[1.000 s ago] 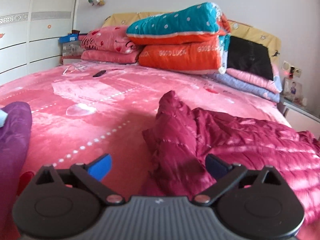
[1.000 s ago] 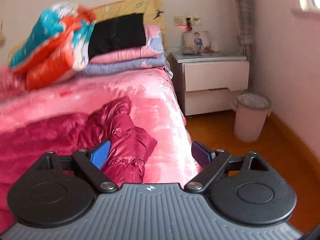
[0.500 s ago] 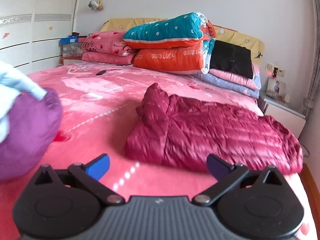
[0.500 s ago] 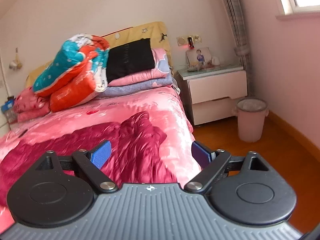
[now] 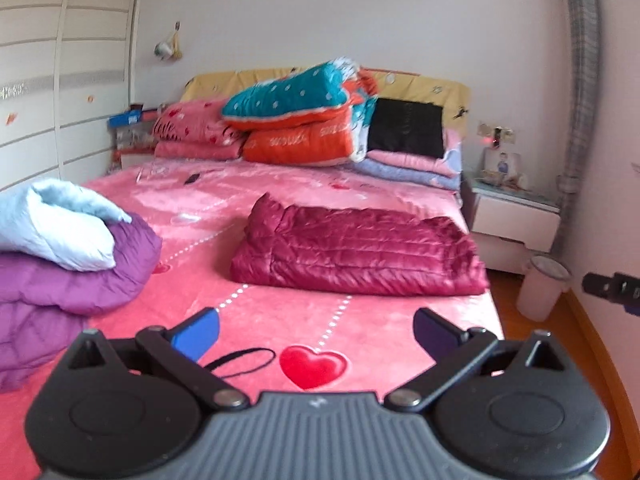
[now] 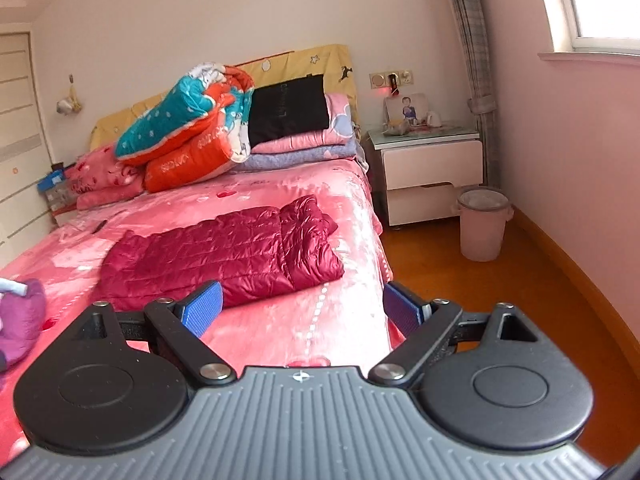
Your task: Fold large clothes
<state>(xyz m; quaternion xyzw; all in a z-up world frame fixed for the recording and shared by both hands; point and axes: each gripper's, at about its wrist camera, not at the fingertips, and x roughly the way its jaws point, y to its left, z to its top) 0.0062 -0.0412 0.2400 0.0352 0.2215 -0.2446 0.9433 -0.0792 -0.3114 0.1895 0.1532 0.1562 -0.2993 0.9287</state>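
Jacket (image 5: 356,250) folded on bed (image 5: 280,312), left gripper (image 5: 316,330) and right gripper (image 6: 302,306) wide, empty; window (image 6: 600,0) only in right view.

We saw the folded red jacket (image 5: 356,256) lying flat on the pink bed (image 5: 280,320). Our left tool (image 5: 316,332) hovered wide apart, empty, near a purple jacket (image 5: 72,280).

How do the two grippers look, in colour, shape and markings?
Both are alike. The left gripper has a grey ribbed body, two round black discs, black link bars with silver rivets, and blue pads on its jaws. The right gripper is the same, its blue pads finely textured, with a small white compass-like mark on the body. No cables or sleeves show.
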